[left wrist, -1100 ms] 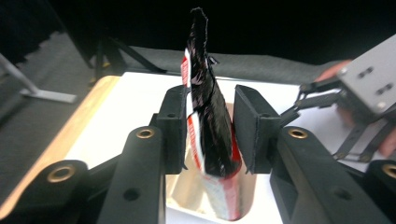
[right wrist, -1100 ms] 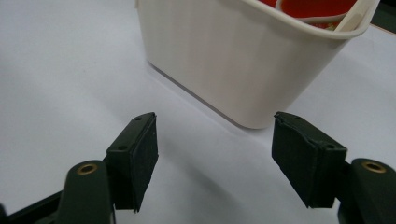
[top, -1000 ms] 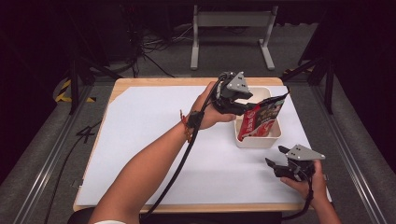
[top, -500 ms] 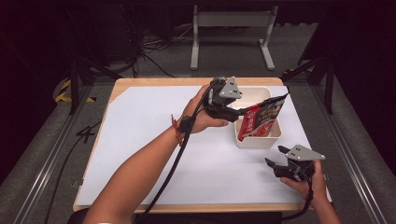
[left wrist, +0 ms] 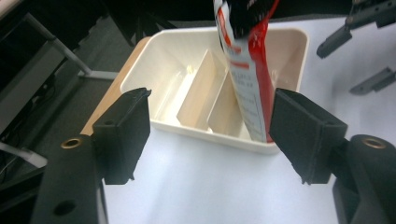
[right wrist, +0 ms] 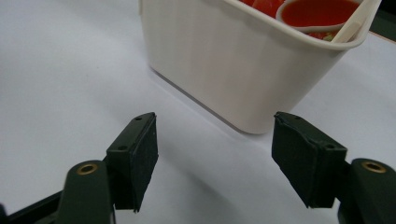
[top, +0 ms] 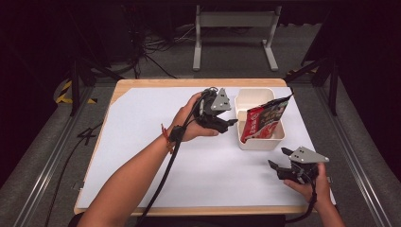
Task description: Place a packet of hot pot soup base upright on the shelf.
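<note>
In the high view, a wooden desk carried a white sheet that covered almost all of its top. A cream bin stood on the sheet toward two o'clock from the sheet's middle, and a red snack pouch leaned upright inside it, its dark top edge tilted toward the far right. The left gripper hung just beside the bin's nine o'clock wall, held in the left hand, its jaws aimed at the bin and apart from it. The right gripper sat at about five o'clock on the sheet, held in the right hand, its jaws spread and pointing toward ten o'clock, near the bin's near wall but not touching it. A cable trailed from the left gripper along the forearm to the desk's near edge.

In the left gripper view, the jaws stood wide apart with nothing between them. Beyond them lay the bin, split by inner dividers, and the pouch stood in its right-hand compartment, rising past the rim. The right gripper's jaws showed at two o'clock, spread.

In the right gripper view, the jaws were likewise wide apart and empty above the white sheet. The bin's wall filled the twelve o'clock area, with the pouch's red print visible over its rim.
</note>
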Available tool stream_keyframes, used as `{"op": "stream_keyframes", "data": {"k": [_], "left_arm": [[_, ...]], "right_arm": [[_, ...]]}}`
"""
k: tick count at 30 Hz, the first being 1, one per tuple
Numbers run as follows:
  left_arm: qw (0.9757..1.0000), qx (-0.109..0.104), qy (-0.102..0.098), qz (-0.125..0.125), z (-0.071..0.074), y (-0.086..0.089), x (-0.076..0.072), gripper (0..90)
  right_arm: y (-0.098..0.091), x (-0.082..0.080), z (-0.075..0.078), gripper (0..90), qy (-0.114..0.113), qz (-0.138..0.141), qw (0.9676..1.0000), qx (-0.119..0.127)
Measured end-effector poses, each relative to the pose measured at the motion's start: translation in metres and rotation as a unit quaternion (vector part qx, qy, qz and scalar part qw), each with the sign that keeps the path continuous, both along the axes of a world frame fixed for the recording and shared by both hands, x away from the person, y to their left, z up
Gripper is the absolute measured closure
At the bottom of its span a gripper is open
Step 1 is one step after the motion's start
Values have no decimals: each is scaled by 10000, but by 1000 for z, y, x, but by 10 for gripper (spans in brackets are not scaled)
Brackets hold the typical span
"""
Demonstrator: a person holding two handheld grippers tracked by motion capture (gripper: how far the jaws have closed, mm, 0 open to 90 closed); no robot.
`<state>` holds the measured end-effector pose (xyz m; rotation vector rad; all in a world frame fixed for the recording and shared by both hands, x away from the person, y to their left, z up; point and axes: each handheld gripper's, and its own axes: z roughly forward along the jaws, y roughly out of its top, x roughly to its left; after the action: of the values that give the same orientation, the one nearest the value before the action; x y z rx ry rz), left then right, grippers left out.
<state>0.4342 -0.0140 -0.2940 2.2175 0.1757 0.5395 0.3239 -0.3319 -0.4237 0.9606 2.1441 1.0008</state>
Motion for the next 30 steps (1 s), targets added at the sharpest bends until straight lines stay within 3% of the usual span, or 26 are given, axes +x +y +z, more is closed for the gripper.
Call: {"op": "stream_keyframes", "data": {"k": [11,15,30], "left_arm": [[9995,162,-132,235,-15,29,-4,214],[9993,164,-51,325,-21,39,-6,199],[9979,333,-102,550,-39,72,-13,182]], "right_arm": [[1,0,0,314,-25,15,10000,-18],[1,0,0,312,-22,27,10000,-16],[5,-1,0,276,-52,51,9999,-105]]}}
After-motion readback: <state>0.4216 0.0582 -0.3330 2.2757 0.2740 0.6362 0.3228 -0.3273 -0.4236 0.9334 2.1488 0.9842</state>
